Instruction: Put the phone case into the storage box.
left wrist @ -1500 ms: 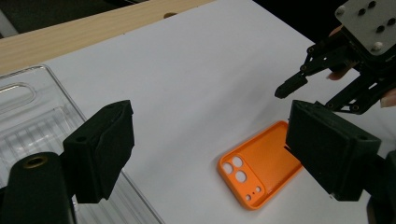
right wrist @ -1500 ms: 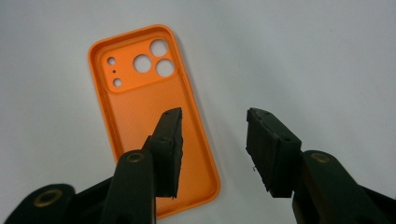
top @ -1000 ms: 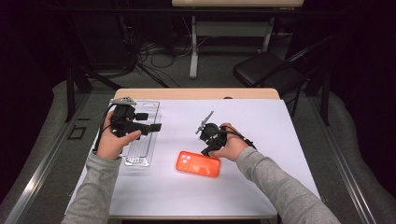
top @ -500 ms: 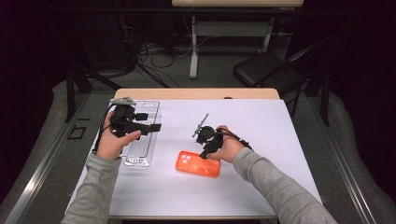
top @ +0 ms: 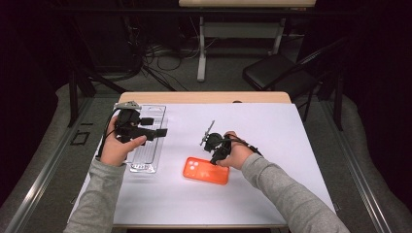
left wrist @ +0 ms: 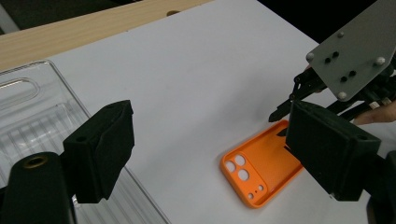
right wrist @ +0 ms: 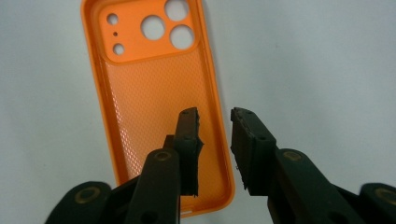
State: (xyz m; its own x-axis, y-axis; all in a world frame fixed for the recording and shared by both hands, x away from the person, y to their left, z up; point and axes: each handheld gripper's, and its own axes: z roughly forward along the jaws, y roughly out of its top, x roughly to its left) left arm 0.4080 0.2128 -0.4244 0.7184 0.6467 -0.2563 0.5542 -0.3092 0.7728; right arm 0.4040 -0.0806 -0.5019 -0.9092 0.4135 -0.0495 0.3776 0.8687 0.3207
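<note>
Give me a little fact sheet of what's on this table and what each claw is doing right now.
Surface: white table
Main item: orange phone case, lying open side up, camera holes away from the right claw
Other item: clear plastic tray, at the table's left
Right claw: jaws have just been closing, straddling the case's side wall near one end, gap still visible, not yet pinching
Left claw: wide open, held above the tray, gripping nothing

White-topped table point(top: 301, 141): orange phone case point(top: 206, 170), clear plastic tray point(top: 145, 160) lying flat.
</note>
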